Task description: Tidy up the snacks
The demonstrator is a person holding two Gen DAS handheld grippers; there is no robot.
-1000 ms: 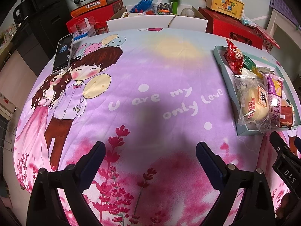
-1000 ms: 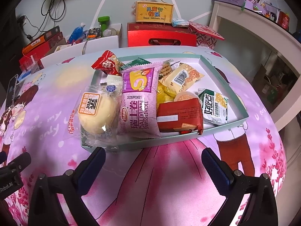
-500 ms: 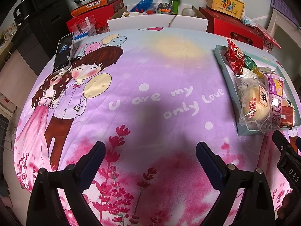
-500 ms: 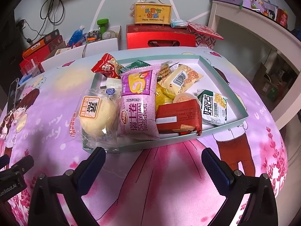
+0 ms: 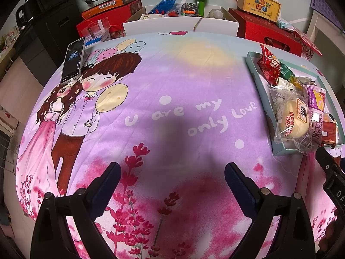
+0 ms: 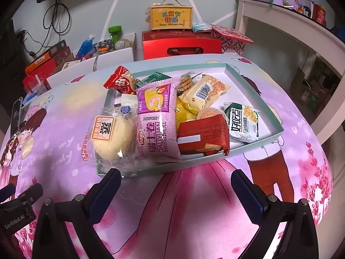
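Seemingly, most is done: the snacks are heaped in the teal tray, though the bun packet overhangs the tray's near-left corner. Outside the tray, no snack is seen on the surface. Both the right claw and left claw are held wide, empty.

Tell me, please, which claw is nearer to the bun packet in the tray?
Right. The right claw sits just before the bun packet; the left claw hangs over bare cloth, well to its left.
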